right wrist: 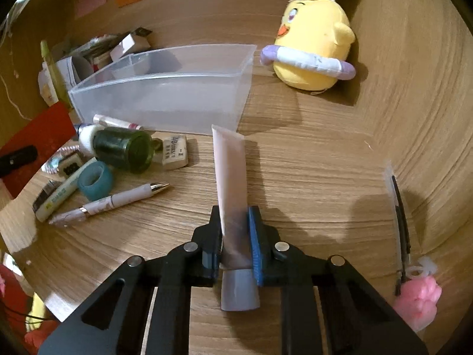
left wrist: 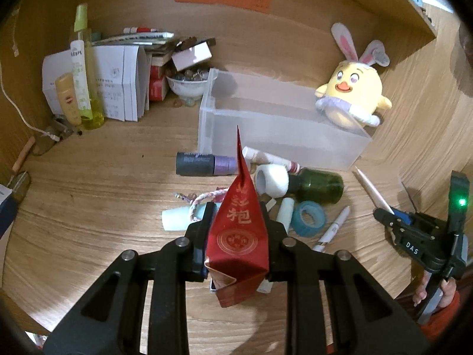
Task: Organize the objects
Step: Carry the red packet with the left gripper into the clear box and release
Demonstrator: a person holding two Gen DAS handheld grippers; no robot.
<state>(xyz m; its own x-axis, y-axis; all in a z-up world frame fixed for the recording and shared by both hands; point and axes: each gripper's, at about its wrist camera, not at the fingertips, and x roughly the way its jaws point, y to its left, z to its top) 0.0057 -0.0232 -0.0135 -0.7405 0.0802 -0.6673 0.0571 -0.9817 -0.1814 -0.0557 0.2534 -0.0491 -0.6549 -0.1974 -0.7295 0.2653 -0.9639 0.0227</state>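
My left gripper (left wrist: 239, 230) is shut on a red foil packet (left wrist: 239, 230) with gold characters, held above the desk in front of the clear plastic bin (left wrist: 283, 148). My right gripper (right wrist: 235, 236) is shut on a pale pink tube (right wrist: 230, 174) with a grey cap, pointing toward the bin (right wrist: 165, 100). The right gripper also shows at the right edge of the left wrist view (left wrist: 384, 213). A pile of small items lies before the bin: a green bottle (left wrist: 320, 188), blue tape roll (left wrist: 309, 217), a white pen (right wrist: 118, 201), a dark tube (left wrist: 195, 164).
A yellow chick plush (left wrist: 353, 94) stands right of the bin. Bottles, papers and a bowl (left wrist: 186, 84) crowd the back left corner. A pink figure (right wrist: 419, 301) and a wrapped black stick (right wrist: 399, 207) lie at the right. Wooden walls enclose the desk.
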